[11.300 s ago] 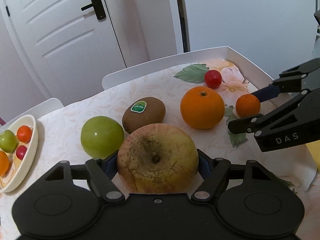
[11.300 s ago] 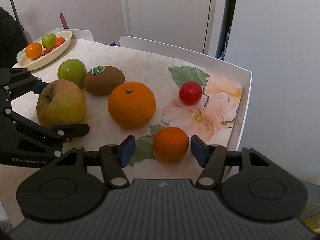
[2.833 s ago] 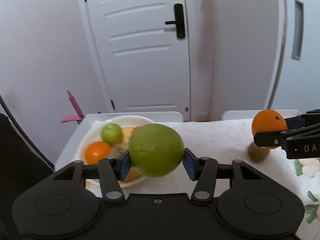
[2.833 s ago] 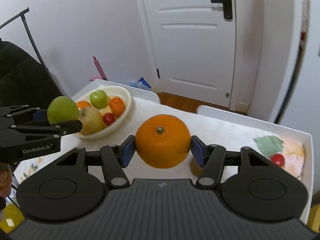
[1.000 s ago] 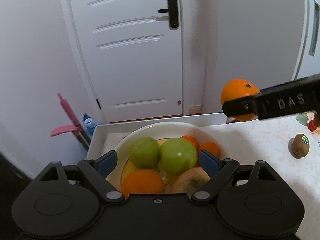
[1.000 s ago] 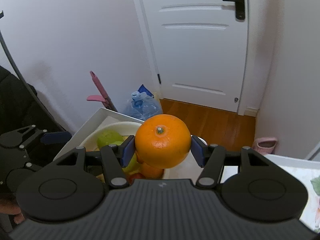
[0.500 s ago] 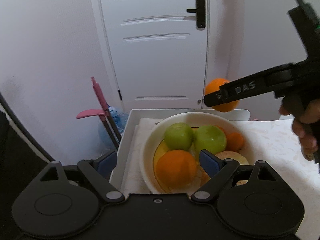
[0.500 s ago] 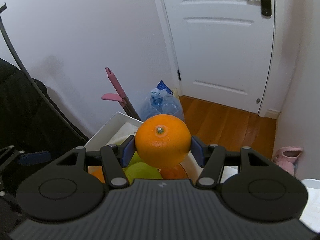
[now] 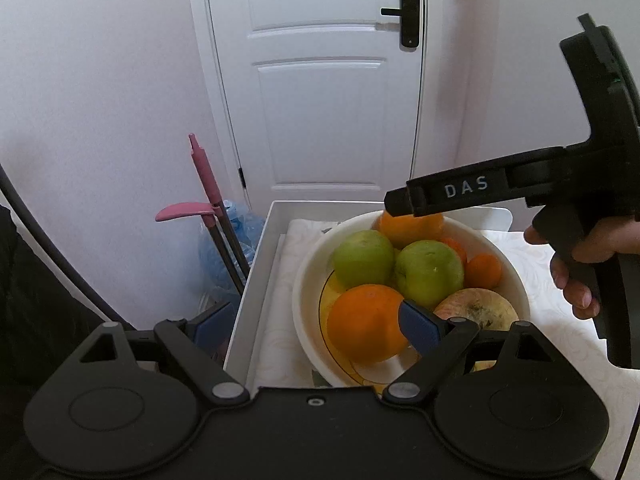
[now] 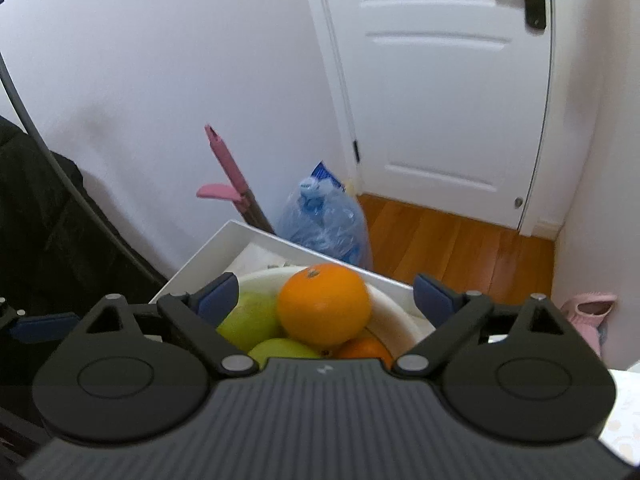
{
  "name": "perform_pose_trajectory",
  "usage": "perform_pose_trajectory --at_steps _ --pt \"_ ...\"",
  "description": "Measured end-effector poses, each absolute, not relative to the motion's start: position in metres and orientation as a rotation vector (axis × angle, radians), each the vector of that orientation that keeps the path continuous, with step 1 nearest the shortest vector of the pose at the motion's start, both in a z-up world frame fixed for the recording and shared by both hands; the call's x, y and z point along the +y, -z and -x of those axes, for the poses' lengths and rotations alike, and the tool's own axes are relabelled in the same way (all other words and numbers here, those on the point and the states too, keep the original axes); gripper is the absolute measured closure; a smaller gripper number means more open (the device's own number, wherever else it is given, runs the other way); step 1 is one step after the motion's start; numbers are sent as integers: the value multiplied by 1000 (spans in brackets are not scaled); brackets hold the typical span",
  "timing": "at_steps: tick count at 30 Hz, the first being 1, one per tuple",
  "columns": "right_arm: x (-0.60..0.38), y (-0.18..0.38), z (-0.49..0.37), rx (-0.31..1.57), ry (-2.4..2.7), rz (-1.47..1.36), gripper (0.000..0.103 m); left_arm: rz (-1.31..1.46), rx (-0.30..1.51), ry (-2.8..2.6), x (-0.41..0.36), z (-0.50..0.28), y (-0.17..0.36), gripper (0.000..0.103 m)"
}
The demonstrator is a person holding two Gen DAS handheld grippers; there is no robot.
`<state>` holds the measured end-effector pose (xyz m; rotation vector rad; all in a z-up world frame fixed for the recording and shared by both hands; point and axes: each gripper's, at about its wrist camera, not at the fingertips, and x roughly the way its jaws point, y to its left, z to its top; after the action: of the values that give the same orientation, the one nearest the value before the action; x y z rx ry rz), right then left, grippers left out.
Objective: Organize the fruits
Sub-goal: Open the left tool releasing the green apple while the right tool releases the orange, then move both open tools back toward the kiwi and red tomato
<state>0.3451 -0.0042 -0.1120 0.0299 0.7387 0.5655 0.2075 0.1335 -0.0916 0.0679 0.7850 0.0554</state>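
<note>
— Half a second back the right gripper (image 10: 326,296) was pinching the big orange (image 10: 323,303); now its jaws are standing wide apart and the orange is sitting in the bowl (image 9: 306,280), resting on the fruit under it.

— And the left gripper (image 9: 316,322)?

— Spread too, holding nothing, hovering just at the bowl's near rim.

— How far along is it looking?

— Well along, I'd judge. The bowl is carrying two green apples (image 9: 363,258), another orange (image 9: 366,322), a russet apple (image 9: 476,310) and some small orange fruit. Whatever is remaining on the table is lying outside both views, so I'm unable to say what's left.

— How is the big orange looking?

— Round, glossy, stem end up, perched high on the heap at the far side; I'm guessing it could roll if nudged.
</note>
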Motion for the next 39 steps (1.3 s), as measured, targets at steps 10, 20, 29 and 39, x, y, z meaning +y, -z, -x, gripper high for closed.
perform_pose_trajectory --at_steps 10,20,29,39 --pt "-14 100 -333 744 -561 -44 0 -63 780 -60 128 -205 86 11" --pt "-43 63 -297 718 -544 -33 0 -58 752 -85 110 -186 63 11" --pt "-99 33 -247 691 -531 -34 0 -53 724 -109 76 -159 38 11" --pt "-183 18 -197 684 -447 -34 0 -62 730 -100 12 -133 29 11"
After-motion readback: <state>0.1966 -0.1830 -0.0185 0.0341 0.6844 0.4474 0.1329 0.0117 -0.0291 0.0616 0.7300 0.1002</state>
